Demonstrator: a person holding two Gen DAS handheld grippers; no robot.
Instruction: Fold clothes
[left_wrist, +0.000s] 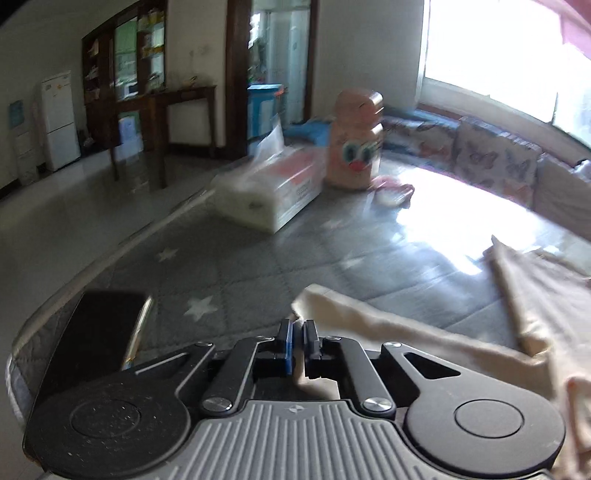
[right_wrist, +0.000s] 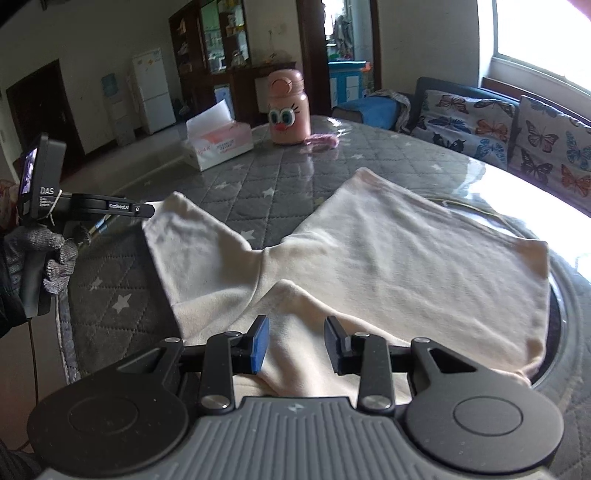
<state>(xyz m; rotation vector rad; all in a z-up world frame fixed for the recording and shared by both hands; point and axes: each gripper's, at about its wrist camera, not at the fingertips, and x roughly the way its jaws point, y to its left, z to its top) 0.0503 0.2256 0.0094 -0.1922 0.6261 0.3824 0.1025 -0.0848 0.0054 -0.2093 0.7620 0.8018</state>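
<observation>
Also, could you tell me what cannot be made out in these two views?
- Left wrist view: lettering on the tissue box, lost to motion blur.
- Left wrist view: the dark flat object, partly covered by the left tool.
- Right wrist view: near edge of the cream garment, hidden under the right tool.

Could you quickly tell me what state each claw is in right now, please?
Left claw: shut on a corner of the cream garment.
Right claw: open above a fold of the garment, gripping nothing.
</observation>
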